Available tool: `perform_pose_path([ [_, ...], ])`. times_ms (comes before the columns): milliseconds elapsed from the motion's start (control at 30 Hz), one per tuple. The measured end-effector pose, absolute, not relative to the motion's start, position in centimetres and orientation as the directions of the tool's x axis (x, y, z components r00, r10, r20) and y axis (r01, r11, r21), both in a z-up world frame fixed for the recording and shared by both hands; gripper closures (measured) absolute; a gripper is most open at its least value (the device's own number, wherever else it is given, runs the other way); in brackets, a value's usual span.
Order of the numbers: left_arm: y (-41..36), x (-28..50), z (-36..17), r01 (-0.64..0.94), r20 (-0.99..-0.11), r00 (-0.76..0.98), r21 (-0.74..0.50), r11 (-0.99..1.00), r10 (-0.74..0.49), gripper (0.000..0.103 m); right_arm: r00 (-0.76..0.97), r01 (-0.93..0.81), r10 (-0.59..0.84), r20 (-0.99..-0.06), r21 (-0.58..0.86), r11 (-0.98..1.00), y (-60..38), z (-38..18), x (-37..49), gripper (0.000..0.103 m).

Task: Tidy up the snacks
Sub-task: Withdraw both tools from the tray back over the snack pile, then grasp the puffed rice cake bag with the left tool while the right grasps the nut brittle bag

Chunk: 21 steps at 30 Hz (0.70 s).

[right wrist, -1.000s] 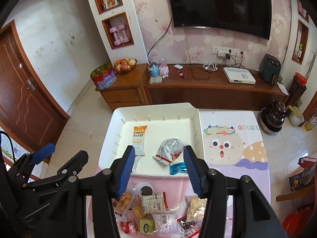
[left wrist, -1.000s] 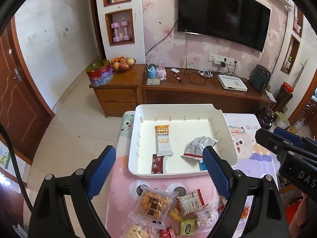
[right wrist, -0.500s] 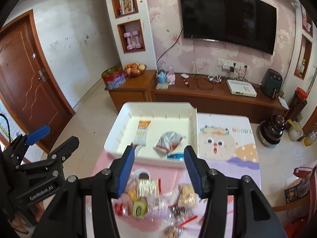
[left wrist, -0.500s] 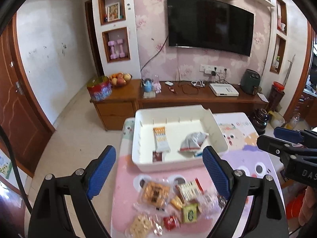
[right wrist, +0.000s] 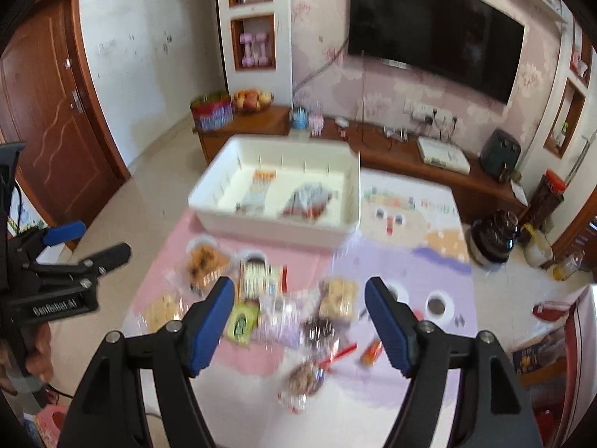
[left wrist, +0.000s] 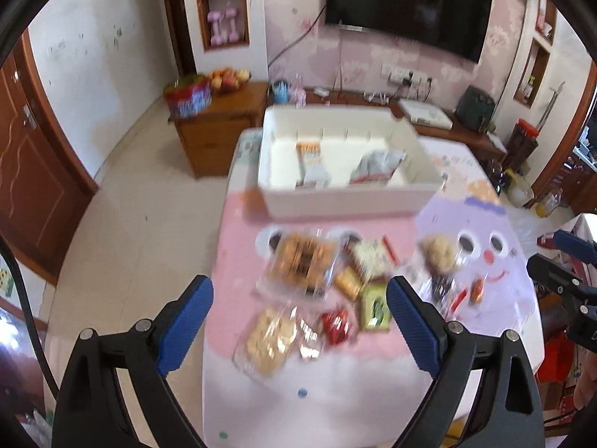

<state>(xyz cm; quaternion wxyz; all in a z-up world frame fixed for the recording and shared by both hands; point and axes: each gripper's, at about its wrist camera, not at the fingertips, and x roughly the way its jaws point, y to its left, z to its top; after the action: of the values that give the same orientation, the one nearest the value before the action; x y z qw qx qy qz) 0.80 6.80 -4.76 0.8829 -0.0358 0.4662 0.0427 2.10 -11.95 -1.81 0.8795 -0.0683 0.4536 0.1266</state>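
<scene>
left gripper (left wrist: 298, 313): jaws wide & opening, nothing held, over near-left snacks
right gripper (right wrist: 298, 311): jaws opening, nothing pinched, above the pile
snack pile (right wrist: 283, 310): loose pkts on pink mat, near side of table (left wrist: 373, 392)
white bin (left wrist: 335, 194): far side, just beyond pile; oat bar (left wrist: 309, 160) left, silver bag (left wrist: 378, 168) right inside

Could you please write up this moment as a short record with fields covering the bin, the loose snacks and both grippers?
bin: white bin at the far end of the table, open top
in bin: an orange-topped bar and a crumpled silver packet, lying apart
loose snacks: a blurred pile on the cartoon tablecloth in front of the bin, including a green packet and a red packet
left gripper: jaws opening, nothing held
right gripper: jaws opening, nothing held
</scene>
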Motion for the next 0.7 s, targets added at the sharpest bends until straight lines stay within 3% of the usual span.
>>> perform_pose_path([
  [367,8.9,-0.6,-15.1,-0.097,-0.915,0.387,0.088,0.991,0.119,0.01,0.373,-0.162,0.132,-0.918,0.076,0.984,-14.2,-12.4,0.9,0.03],
  [700,10.7,1.5,-20.6,-0.053,-0.955,0.282,0.077,0.996,0.089,0.01,0.268,-0.074,0.119,-0.956,0.103,0.992,-15.0,-18.0,1.6,0.03],
])
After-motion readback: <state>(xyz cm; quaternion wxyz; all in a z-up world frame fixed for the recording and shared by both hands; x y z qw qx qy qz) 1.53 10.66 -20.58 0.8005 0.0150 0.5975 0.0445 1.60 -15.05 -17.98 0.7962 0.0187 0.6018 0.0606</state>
